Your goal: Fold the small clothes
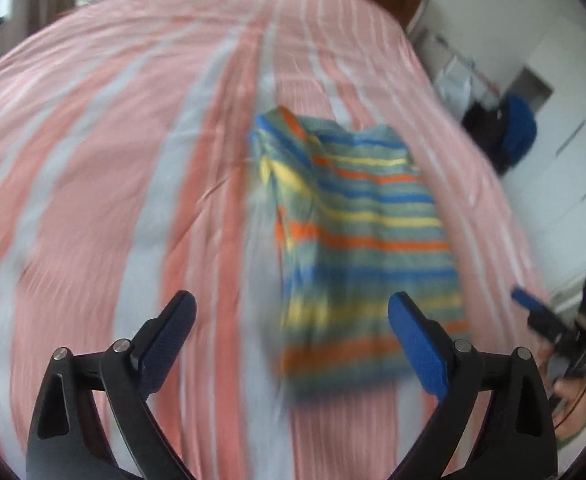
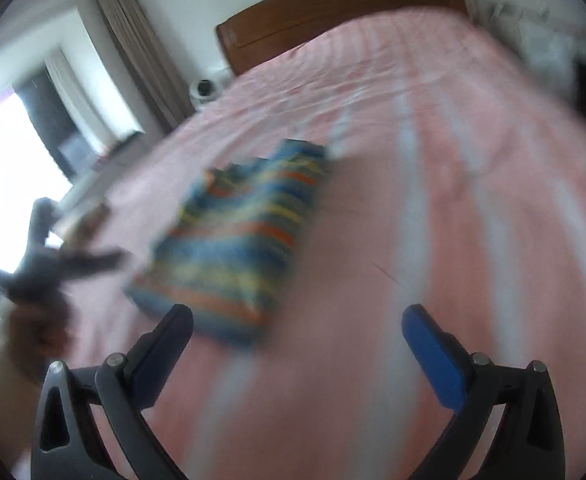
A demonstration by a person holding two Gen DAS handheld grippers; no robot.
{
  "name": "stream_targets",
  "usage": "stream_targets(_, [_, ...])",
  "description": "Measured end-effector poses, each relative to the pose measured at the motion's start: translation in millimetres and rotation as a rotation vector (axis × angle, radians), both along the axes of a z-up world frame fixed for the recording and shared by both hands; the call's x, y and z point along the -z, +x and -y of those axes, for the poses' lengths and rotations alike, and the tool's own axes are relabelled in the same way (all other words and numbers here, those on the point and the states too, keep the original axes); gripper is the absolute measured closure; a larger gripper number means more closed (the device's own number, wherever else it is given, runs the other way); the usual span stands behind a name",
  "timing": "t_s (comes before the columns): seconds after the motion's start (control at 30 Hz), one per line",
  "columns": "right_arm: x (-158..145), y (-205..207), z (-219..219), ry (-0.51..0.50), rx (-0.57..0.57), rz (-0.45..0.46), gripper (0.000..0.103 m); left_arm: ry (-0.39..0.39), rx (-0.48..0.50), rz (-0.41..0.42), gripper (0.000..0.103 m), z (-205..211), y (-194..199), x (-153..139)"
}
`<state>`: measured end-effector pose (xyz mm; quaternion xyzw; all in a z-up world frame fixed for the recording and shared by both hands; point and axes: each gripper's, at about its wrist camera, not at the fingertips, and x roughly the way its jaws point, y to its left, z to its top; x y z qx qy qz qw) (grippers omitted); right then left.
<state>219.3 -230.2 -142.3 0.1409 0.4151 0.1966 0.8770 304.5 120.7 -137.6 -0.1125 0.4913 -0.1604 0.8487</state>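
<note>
My left gripper hangs above the bed with its fingers spread wide and nothing between them; the blue pads stand well apart, and the striped shirt lies on the bedspread ahead of them, a little toward the right finger. My right gripper is also spread wide and empty, its dark left finger near the shirt's near corner, though the blur keeps me from saying whether it touches. The shirt is the task's thing: a small knit in blue, yellow, orange and grey-green stripes, folded into a narrow long rectangle, with a bunched, rumpled part at its far end toward the headboard. It rests flat on the pink and white striped bedspread, roughly mid-bed in the left wrist view. In that view my right gripper shows at the far right edge, off the shirt's near right corner and apart from it. In the right wrist view my left gripper appears as a dark smear at the left edge, beside the shirt's left side. Both views are smeared by motion, so fine creases and edges are hard to make out. A window glows bright at left beyond the bed, with a curtain beside it.
</note>
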Motion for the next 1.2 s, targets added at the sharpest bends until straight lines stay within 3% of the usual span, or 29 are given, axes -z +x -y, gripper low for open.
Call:
stream_targets(0.07, [14, 49, -9, 0.083, -0.013, -0.063, 0.019, 0.04, -0.009, -0.043, 0.006, 8, 32, 13])
stream_targets(0.13, [34, 94, -15, 0.14, -0.01, -0.145, 0.028, 0.064, -0.038, -0.074, 0.006, 8, 53, 24])
stream_targets(0.23, [61, 135, -29, 0.229, -0.007, -0.244, 0.051, 0.056, -0.063, -0.09, 0.007, 8, 71, 31])
stream_targets(0.3, [72, 146, -40, 0.263, -0.017, -0.28, 0.069, 0.089, -0.031, -0.089, 0.035, 19, 72, 34])
stream_targets(0.33, [72, 148, -52, 0.19, -0.028, -0.273, 0.075, 0.12, 0.005, -0.08, 0.061, 30, 71, 36])
stream_targets(0.37, [67, 146, -63, 0.1, -0.039, -0.24, 0.077, 0.102, 0.044, -0.073, 0.086, 37, 69, 36])
stream_targets(0.47, [37, 115, -117, -0.328, -0.109, 0.004, 0.079, 0.162, 0.024, -0.01, 0.09, 46, 60, 26])
stream_targets(0.5, [29, 104, -128, -0.399, -0.119, 0.068, 0.08, 0.165, 0.014, 0.011, 0.091, 45, 56, 22])
stream_targets(0.57, [11, 85, -139, -0.434, -0.126, 0.169, 0.08, 0.129, -0.017, 0.058, 0.091, 37, 43, 6])
stream_targets(0.7, [-29, 64, -137, -0.335, -0.106, 0.257, 0.08, 0.139, -0.025, 0.16, 0.091, 29, 23, -34])
stream_targets(0.8, [-46, 69, -132, -0.266, -0.075, 0.265, 0.08, 0.177, -0.06, 0.204, 0.085, 32, 22, -52])
stream_targets(0.83, [-46, 77, -127, -0.242, -0.056, 0.245, 0.076, 0.202, -0.073, 0.186, 0.072, 34, 28, -48])
stream_targets(0.87, [-41, 87, -123, -0.221, -0.034, 0.216, 0.061, 0.235, -0.085, 0.171, 0.052, 35, 30, -43])
stream_targets(0.9, [-35, 92, -116, -0.221, -0.021, 0.19, 0.048, 0.304, -0.111, 0.169, 0.043, 36, 29, -37])
stream_targets(0.93, [-26, 95, -104, -0.257, 0.023, 0.157, 0.016, 0.364, -0.135, 0.195, 0.037, 37, 21, -34])
stream_targets(0.97, [-23, 97, -98, -0.282, 0.058, 0.148, 0.003, 0.403, -0.149, 0.228, 0.034, 35, 10, -34])
stream_targets(1.0, [-22, 92, -89, -0.297, 0.082, 0.156, 0.003, 0.438, -0.153, 0.276, 0.031, 35, -8, -36])
stream_targets(1.03, [-23, 83, -78, -0.322, 0.104, 0.17, 0.002, 0.455, -0.154, 0.307, 0.021, 34, -22, -39])
stream_targets(1.13, [-27, 41, -61, -0.475, 0.117, 0.2, 0.001, 0.511, -0.19, 0.448, 0.002, 38, -88, -53])
stream_targets(1.2, [-32, 7, -53, -0.545, 0.097, 0.223, 0.001, 0.52, -0.214, 0.543, 0.001, 42, -139, -67])
